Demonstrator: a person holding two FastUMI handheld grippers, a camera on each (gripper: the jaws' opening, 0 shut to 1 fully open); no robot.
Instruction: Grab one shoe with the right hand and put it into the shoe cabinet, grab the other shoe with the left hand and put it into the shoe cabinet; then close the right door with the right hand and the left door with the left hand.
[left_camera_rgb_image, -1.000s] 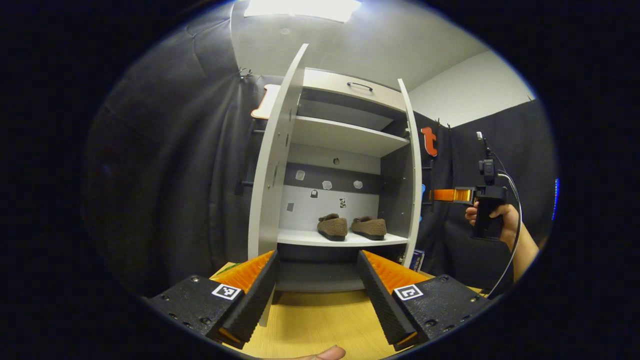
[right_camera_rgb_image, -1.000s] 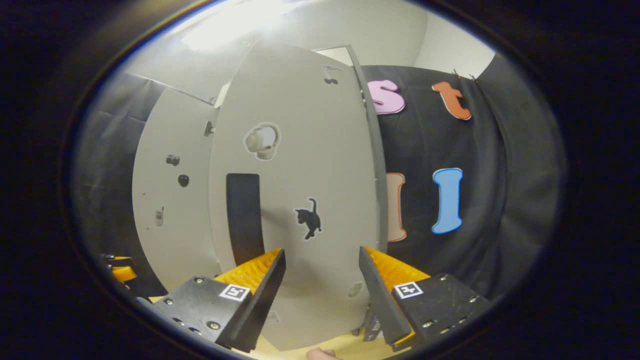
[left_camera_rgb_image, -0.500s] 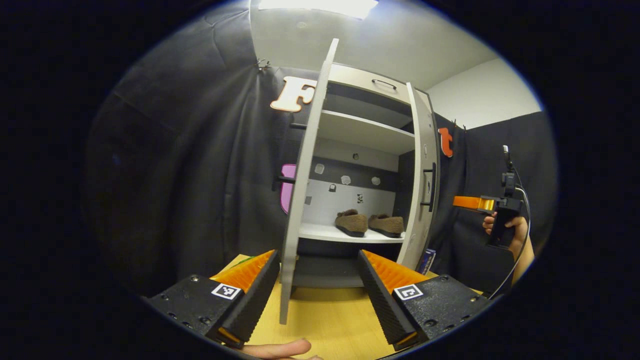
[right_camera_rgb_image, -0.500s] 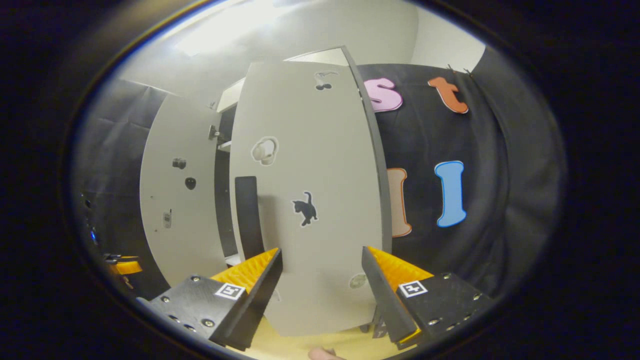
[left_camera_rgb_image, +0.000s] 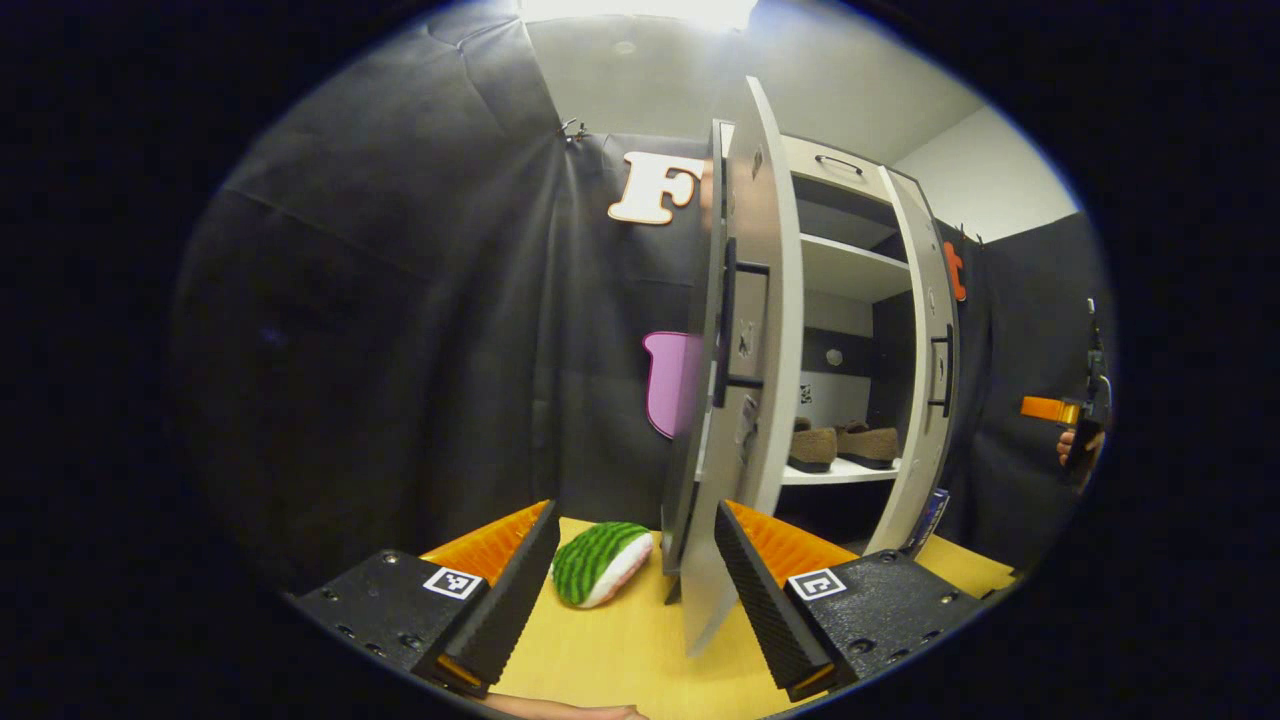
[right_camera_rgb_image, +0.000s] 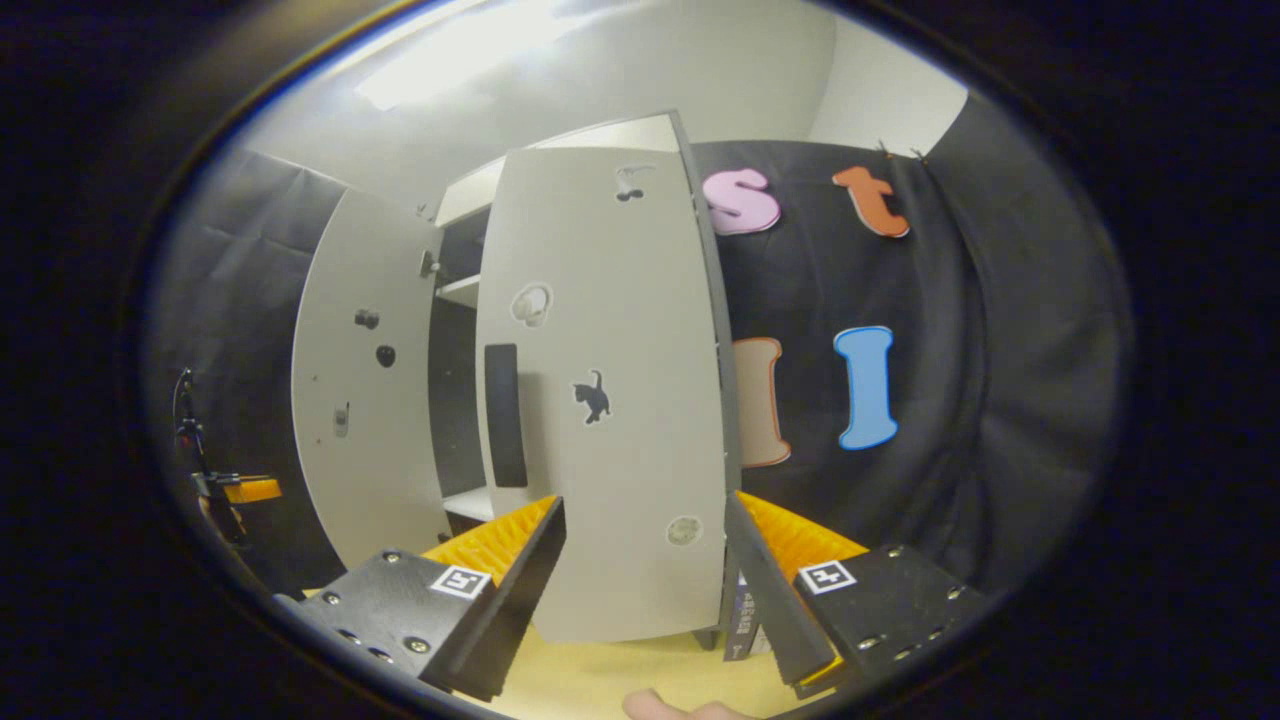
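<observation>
Matt grey laminate cabinet (left_camera_rgb_image: 850, 270), fuzzy cloth shoes (left_camera_rgb_image: 812, 447), smooth wood-grain tabletop (left_camera_rgb_image: 620, 650).

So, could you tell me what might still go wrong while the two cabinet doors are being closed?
1. The left door is edge-on between the open left tool's fingers; a push could glance off its thin edge.
2. The right door is only partly swung in, with the right tool open before it; both doors may meet at the middle and jam.
3. The watermelon plush lies near the left door's foot and may snag it.
</observation>
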